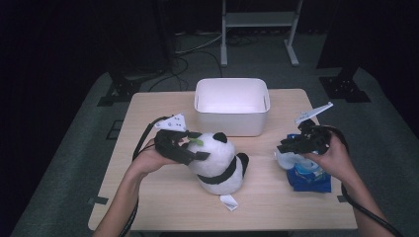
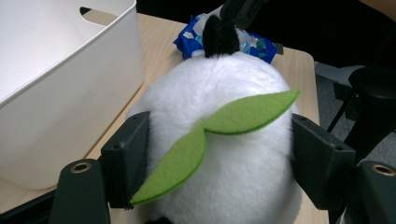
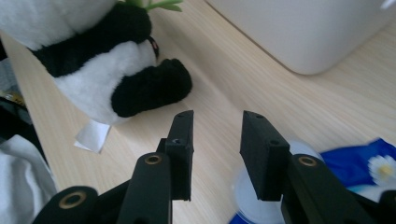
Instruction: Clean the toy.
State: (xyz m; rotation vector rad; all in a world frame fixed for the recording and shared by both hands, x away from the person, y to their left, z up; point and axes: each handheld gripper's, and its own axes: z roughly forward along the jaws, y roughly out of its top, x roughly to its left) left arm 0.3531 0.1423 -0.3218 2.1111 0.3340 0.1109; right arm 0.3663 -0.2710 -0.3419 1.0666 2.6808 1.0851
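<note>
On the table are one panda plush (image 1: 217,160), one white bin (image 1: 231,106) and one blue packet (image 1: 310,177). The left gripper (image 1: 190,146) clamps the panda's head; the right gripper (image 1: 289,146) is slightly open, empty, above the packet

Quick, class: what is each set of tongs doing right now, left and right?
Left tongs: closed on the plush panda's head.
Right tongs: open, holding nothing, above the blue packet.

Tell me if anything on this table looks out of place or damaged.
Nothing looks damaged or spilled. The panda sits upright with the left tool clamped on its head, a green felt leaf between the jaws. Its white tag lies flat on the table. The blue packet lies under the open right tool.
</note>
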